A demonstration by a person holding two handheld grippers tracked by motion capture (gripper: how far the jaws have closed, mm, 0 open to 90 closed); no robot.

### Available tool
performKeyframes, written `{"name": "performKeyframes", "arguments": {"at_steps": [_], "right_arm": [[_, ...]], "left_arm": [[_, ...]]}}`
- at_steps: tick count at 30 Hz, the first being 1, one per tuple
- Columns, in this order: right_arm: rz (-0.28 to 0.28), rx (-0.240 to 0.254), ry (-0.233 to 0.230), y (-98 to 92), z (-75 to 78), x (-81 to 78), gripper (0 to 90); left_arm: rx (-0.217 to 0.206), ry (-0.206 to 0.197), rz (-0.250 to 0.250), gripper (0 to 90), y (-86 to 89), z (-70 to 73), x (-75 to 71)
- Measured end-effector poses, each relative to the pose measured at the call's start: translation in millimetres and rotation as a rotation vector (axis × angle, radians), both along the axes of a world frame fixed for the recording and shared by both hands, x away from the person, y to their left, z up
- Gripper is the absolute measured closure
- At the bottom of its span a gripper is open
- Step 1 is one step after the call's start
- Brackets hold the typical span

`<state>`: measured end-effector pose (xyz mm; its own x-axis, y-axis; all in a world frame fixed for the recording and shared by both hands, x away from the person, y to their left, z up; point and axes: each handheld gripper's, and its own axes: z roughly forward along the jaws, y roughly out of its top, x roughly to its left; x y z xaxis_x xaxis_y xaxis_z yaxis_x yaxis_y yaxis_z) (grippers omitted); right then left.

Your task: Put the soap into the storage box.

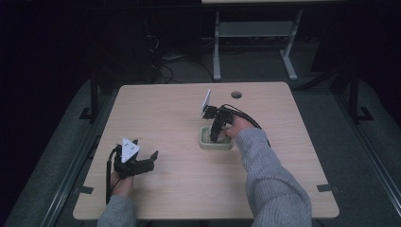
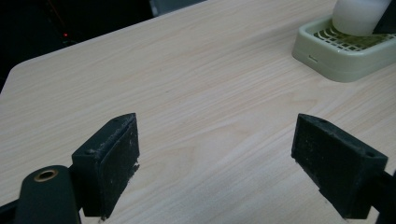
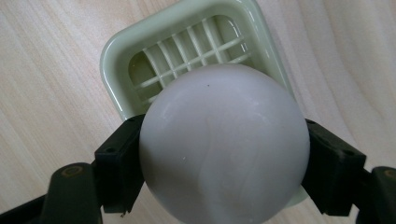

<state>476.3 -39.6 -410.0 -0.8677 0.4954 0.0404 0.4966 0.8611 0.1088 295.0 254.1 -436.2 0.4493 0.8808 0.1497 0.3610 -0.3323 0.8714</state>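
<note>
No readable text, labels, brands, numbers or signs anywhere; small mark on tray side illegible.

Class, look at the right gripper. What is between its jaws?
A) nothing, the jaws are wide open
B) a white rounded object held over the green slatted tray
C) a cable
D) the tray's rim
B: in the right gripper view, the right gripper has its jaws pressed on both sides of the white rounded object, above the green slatted tray.
</note>
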Motion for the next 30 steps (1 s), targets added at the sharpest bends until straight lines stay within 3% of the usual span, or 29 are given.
{"name": "performKeyframes", "arguments": {"at_steps": [30], "right_arm": [[-0.011,-0.005,0.008,-0.4,-4.0,0.7,23.3]], "left_arm": [[0.000,-0.009,-0.003,14.8,-1.1,-0.3,-0.2]]}}
